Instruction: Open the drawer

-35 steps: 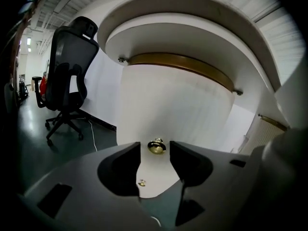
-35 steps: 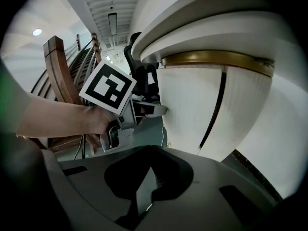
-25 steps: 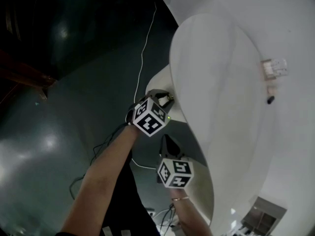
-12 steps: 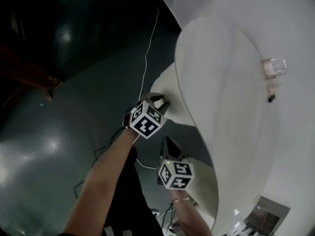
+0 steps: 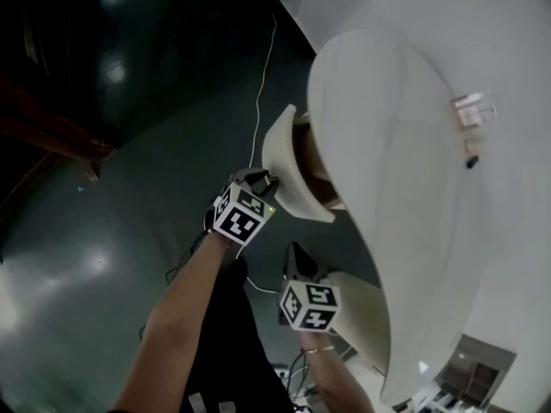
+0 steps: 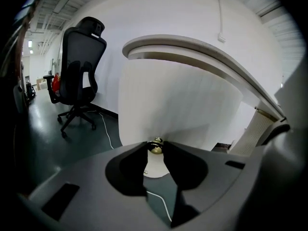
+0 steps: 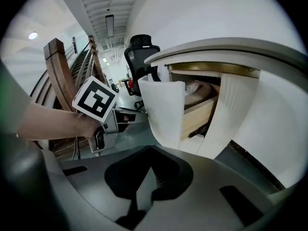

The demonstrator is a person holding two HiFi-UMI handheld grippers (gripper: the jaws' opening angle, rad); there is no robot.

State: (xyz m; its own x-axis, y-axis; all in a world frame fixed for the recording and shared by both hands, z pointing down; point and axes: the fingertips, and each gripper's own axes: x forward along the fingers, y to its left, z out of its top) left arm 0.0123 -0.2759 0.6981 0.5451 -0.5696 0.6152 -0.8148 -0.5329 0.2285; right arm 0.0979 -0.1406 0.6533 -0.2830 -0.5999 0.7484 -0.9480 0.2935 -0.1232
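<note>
A white curved desk has a drawer with a curved white front, pulled partly out. Its wooden side and something pale inside show in the right gripper view. My left gripper is shut on the drawer's small brass knob, which sits between its dark fingertips against the white drawer front. My right gripper hangs lower, beside the desk's base, and touches nothing; its jaws look shut and empty. From there the left gripper shows at the drawer front.
A black office chair stands on the dark floor to the left. A white cable runs across the floor toward the desk. A wooden stair railing rises behind. Small items lie on the desktop. A ribbed white panel flanks the drawer opening.
The drawer has slid out from under the desktop, its front now standing clear of the desk. My left gripper moved away from the desk with the knob. The right gripper shifted slightly.
</note>
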